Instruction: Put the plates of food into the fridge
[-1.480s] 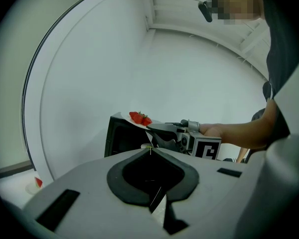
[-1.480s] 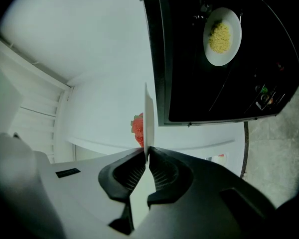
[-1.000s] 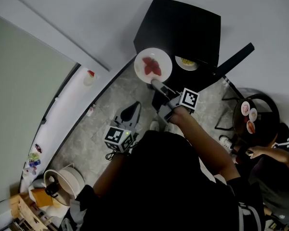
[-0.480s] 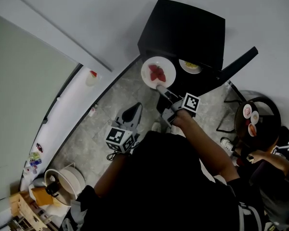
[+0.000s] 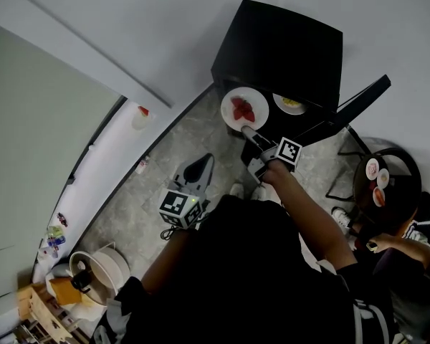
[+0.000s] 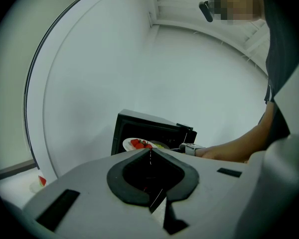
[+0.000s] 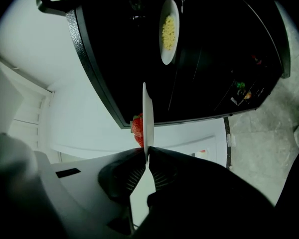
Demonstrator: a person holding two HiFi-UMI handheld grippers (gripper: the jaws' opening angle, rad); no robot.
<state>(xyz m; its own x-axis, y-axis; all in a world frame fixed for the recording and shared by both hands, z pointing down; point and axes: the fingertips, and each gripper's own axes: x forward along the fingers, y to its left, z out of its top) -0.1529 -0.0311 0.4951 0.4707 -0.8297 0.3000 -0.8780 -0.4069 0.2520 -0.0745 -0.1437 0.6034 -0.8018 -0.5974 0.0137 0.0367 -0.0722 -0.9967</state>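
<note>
A white plate of strawberries [image 5: 244,108] hangs just in front of the open black fridge [image 5: 279,41], with my right gripper [image 5: 248,130] shut on its near rim. In the right gripper view the plate [image 7: 147,113] shows edge-on, a strawberry [image 7: 137,129] on its left side, and the jaws [image 7: 147,156] pinch its rim. A second plate with yellow food [image 5: 289,104] lies inside the fridge [image 7: 199,59]. My left gripper [image 5: 199,167] hangs low over the floor, shut and holding nothing; its view [image 6: 150,151] shows the fridge [image 6: 139,128] ahead.
The fridge door [image 5: 351,110] stands open to the right. A round dark table [image 5: 395,165] with small plates and a seated person [image 5: 408,228] are at the right. A white ledge [image 5: 122,156] with small items runs along the left wall, and a rice cooker [image 5: 100,267] sits lower left.
My right gripper has carried the strawberry plate closer to the fridge opening. The left gripper has stayed shut and low.
</note>
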